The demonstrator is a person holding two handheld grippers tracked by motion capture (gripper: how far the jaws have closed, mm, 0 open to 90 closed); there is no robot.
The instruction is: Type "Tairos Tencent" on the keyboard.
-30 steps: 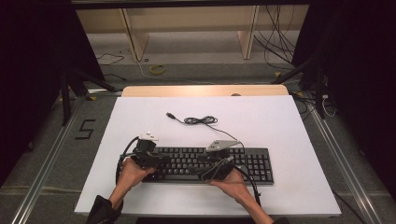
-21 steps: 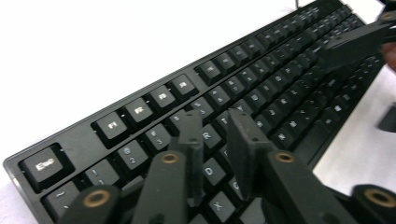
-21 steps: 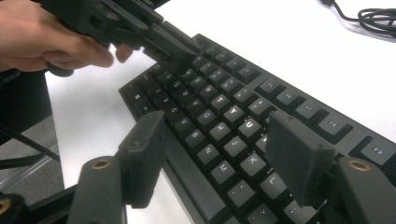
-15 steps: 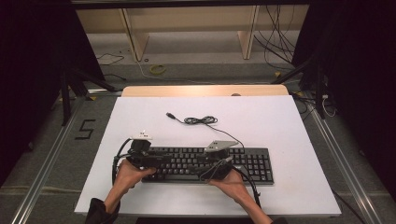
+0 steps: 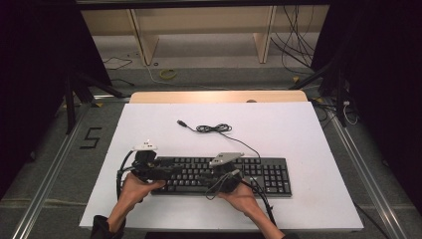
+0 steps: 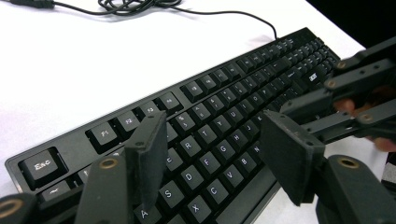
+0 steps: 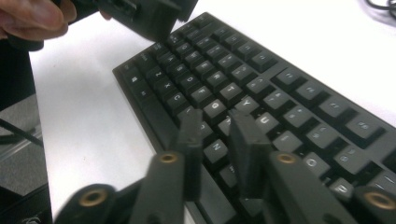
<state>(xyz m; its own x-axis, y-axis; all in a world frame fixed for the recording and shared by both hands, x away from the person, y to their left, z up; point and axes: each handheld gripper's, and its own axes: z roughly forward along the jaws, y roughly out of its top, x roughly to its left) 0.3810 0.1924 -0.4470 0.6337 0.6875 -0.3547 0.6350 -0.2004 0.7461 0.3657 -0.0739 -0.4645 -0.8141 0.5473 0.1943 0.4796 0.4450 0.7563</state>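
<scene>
White board point(image 5: 308, 129) on a table, dark room around. Keyboard point(image 5: 224, 175) near front edge, cable point(image 5: 214, 128) coiled behind. Left gripper point(image 6: 219, 154) just been opening, jaws wide over letter keys, nothing between. Right gripper point(image 7: 219, 140) just been closing, jaws narrow over middle keys, gripping nothing. Risk: striking two keys at once, or nudging keyboard askew. Contact with keys hard to judge; plug end tiny.
</scene>
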